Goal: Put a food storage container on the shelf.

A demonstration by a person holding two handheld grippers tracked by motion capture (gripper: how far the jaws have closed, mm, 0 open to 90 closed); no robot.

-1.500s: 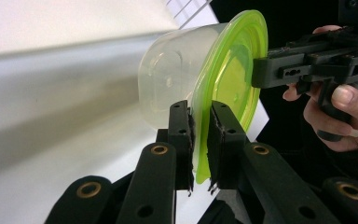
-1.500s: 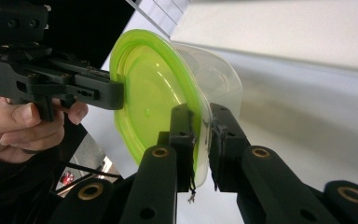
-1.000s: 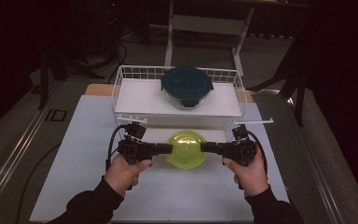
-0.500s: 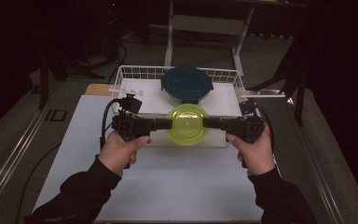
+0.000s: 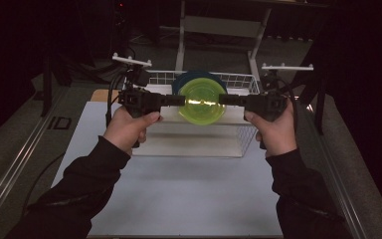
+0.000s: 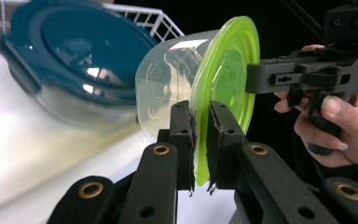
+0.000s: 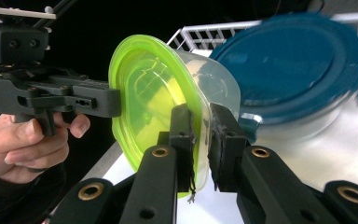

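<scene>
A clear container with a lime-green lid (image 5: 202, 101) hangs tilted, lid toward the person, above the basket.

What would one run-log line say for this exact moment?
left gripper: shut on green lid rim | right gripper: shut on opposite rim | green-lidded container: held in the air, lid toward person | blue-lidded container: in wire basket

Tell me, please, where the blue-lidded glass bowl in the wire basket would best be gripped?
Probably at the lid's projecting rim: the blue-lidded glass bowl is wide and round, too broad for jaws to span. Come from above at opposite sides, since the wire basket walls block a level approach.
</scene>
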